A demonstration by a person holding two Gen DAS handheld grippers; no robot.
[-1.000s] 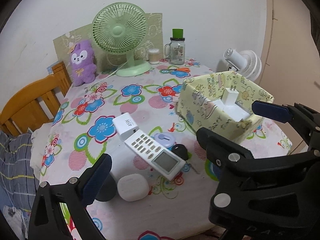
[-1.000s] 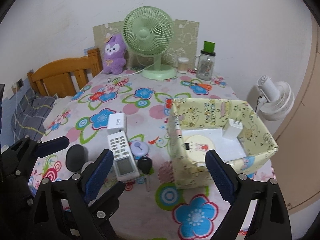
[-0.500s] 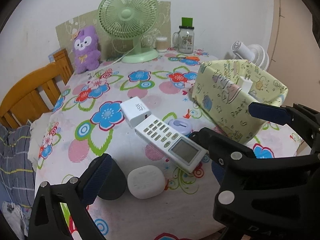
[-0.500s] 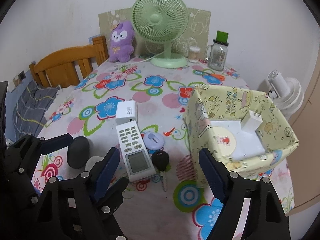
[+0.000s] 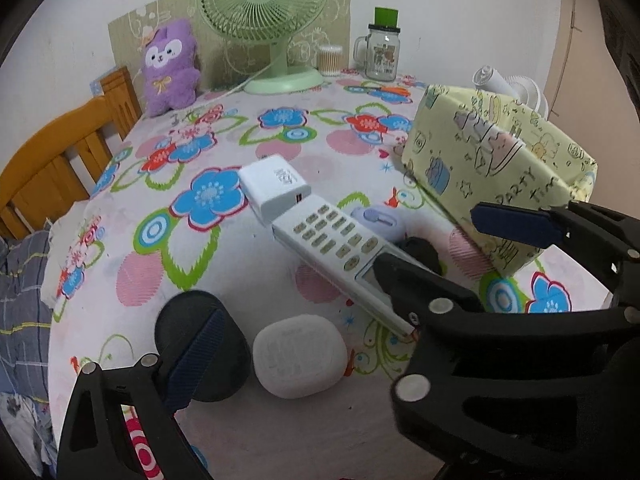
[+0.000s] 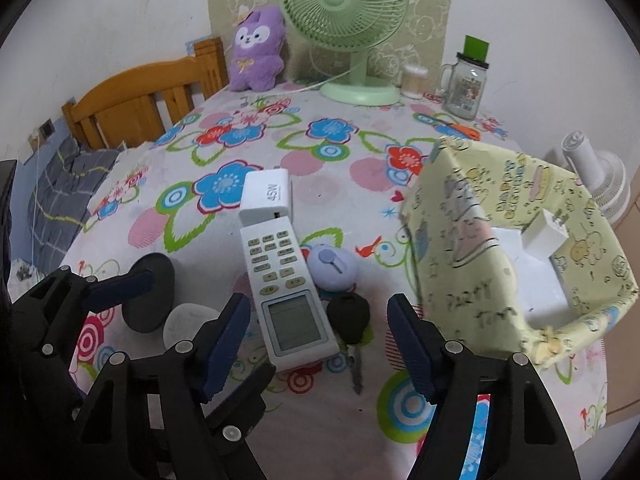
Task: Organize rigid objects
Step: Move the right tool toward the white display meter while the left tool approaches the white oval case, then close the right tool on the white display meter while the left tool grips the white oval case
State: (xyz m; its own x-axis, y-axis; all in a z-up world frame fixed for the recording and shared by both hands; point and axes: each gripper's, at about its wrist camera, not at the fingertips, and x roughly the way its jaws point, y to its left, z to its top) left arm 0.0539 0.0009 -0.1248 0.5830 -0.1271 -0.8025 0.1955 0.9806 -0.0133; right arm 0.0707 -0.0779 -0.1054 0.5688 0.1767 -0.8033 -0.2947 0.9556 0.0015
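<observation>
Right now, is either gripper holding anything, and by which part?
Nothing is held. The right gripper, jaws just closing, straddles the remote and car key without touching. The left gripper stands open over the white case.

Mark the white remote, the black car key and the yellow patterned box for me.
white remote (image 6: 286, 280), right wrist view, on its keypad.
black car key (image 6: 348, 313), right wrist view, on its black head.
yellow patterned box (image 6: 464, 276), right wrist view, on its near outer wall.
</observation>
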